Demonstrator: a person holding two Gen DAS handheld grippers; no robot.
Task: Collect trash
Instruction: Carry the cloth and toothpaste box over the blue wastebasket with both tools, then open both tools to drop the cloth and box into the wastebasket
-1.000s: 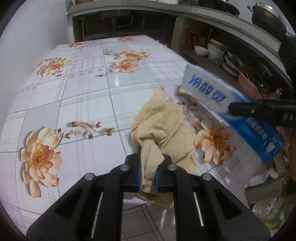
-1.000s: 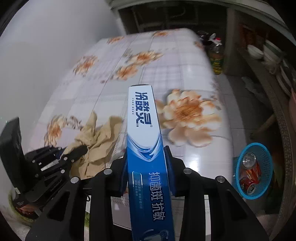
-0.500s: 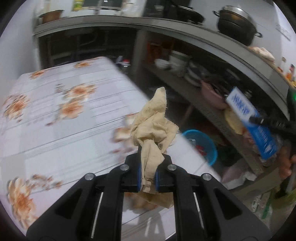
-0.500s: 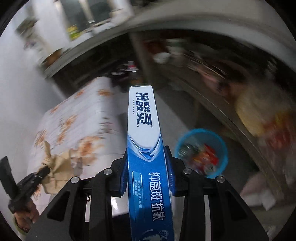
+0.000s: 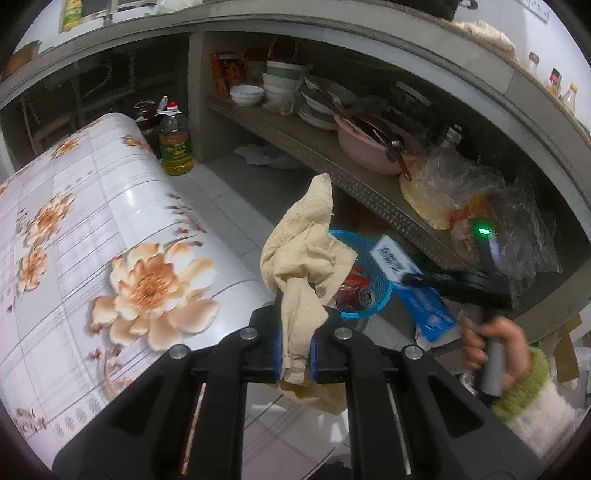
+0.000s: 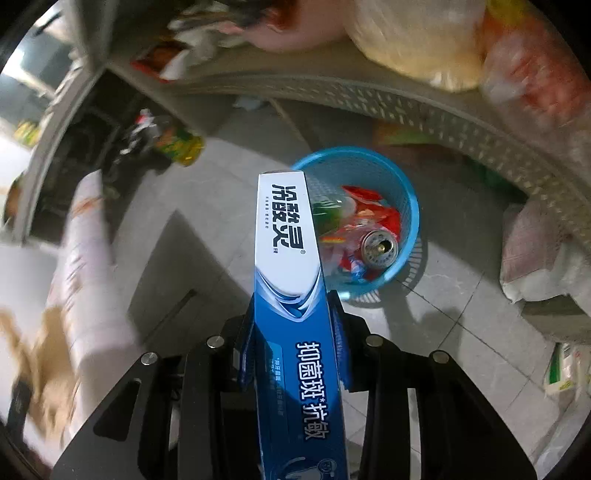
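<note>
Now the left gripper (image 5: 295,356) fingers clench a crumpled beige paper towel (image 5: 304,266); the right gripper (image 6: 291,332) grips a long blue-and-white toothpaste box (image 6: 288,258) (round blue plastic basket (image 6: 408,206) at two o'clock).

— What sort of place is this?
— A home kitchen. A long counter (image 5: 369,33) runs along the far side, and the shelf (image 5: 332,158) beneath it holds stacked bowls (image 5: 280,83) and plates (image 5: 317,110) beside a pink basin (image 5: 365,147).
— Anything else?
— A cooking-oil bottle (image 5: 175,146) stands on the tiled floor (image 5: 229,195), beside a surface under a flowered cloth (image 5: 92,240).
</note>
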